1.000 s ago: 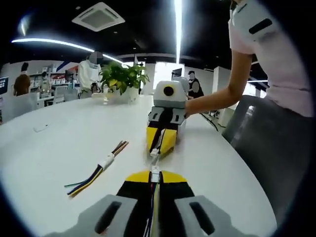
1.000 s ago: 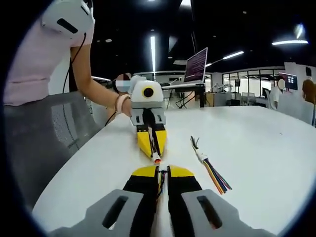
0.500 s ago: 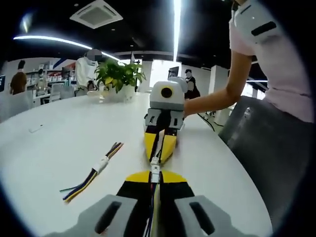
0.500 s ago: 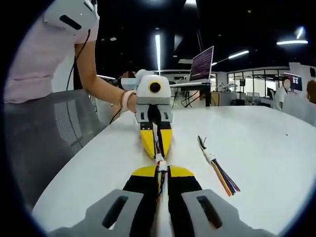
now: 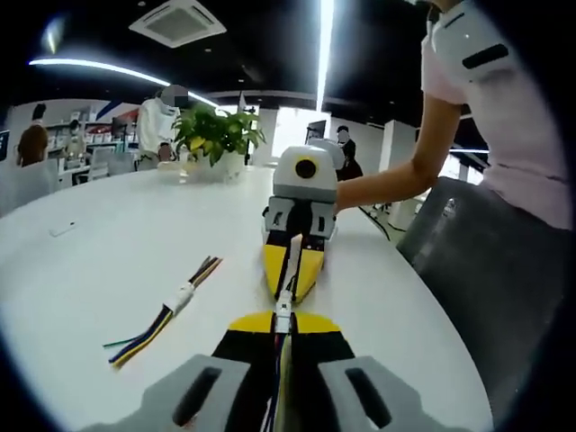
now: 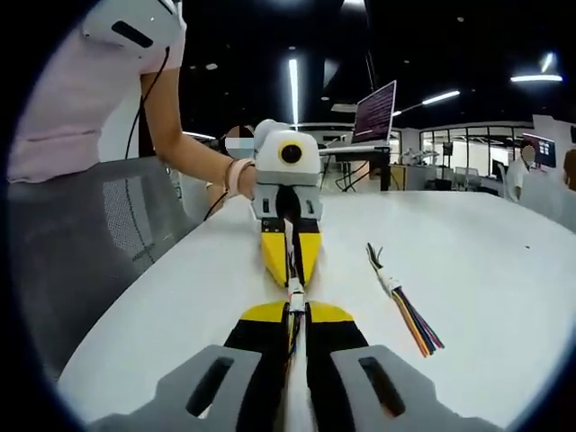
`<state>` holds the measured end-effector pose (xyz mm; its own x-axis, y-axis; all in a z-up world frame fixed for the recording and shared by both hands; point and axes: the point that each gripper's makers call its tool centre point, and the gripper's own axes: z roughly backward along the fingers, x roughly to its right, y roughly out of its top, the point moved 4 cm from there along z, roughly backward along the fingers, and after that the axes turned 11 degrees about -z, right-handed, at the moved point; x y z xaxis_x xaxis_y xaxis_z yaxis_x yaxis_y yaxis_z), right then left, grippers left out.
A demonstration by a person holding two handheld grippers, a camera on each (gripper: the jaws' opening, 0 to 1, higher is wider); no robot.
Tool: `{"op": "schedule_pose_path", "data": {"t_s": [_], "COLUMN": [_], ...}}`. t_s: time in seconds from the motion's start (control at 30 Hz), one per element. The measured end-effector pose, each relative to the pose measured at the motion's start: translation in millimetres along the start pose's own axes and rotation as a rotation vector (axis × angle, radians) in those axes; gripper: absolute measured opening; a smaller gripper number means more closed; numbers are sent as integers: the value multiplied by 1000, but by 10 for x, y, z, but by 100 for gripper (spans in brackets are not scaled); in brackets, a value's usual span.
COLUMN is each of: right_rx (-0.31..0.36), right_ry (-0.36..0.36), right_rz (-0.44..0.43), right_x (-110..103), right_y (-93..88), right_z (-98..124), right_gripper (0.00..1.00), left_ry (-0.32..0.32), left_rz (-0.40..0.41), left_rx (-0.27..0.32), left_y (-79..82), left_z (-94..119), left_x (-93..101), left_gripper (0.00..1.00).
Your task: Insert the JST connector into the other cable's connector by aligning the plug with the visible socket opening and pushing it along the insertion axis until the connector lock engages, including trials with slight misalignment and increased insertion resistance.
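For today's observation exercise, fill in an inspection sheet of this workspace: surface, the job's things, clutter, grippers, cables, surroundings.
Surface: white table, smooth and bright.
Job's things: left connector at the left gripper's tips and right connector at the right gripper's tips, meeting tip to tip; whether the lock has engaged cannot be told.
Clutter: small white scrap on the table's far part.
Grippers: left gripper shut on its cable; right gripper shut on its cable; they face each other above the table.
Cables: spare cable with coloured wires and a white connector, lying loose beside the grippers.
Surroundings: potted plant, laptop, grey chair, people at the back.
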<state>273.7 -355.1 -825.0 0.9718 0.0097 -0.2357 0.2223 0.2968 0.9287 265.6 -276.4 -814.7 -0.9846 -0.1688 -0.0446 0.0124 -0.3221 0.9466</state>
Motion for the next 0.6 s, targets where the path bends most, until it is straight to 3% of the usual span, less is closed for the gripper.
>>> {"op": "schedule_pose_path", "data": {"t_s": [0.17, 0.33, 0.43, 0.6], "right_rx": [-13, -17, -22, -18], "right_ry": [5, 30, 32, 27], "right_rz": [10, 22, 21, 16], "right_x": [-5, -53, -48, -45], "right_y": [3, 32, 14, 26], "right_z": [-4, -64, -106, -84], "right_gripper": [3, 3, 3, 3], "left_ry": [-8, -16, -26, -16], "left_rz": [-9, -8, -36, -31], "left_rx": [-3, 45, 0, 11], "left_y": [33, 134, 81, 102], "left_z": [-24, -71, -129, -77], "left_x": [19, 0, 26, 23], "left_gripper": [0, 0, 0, 0]}}
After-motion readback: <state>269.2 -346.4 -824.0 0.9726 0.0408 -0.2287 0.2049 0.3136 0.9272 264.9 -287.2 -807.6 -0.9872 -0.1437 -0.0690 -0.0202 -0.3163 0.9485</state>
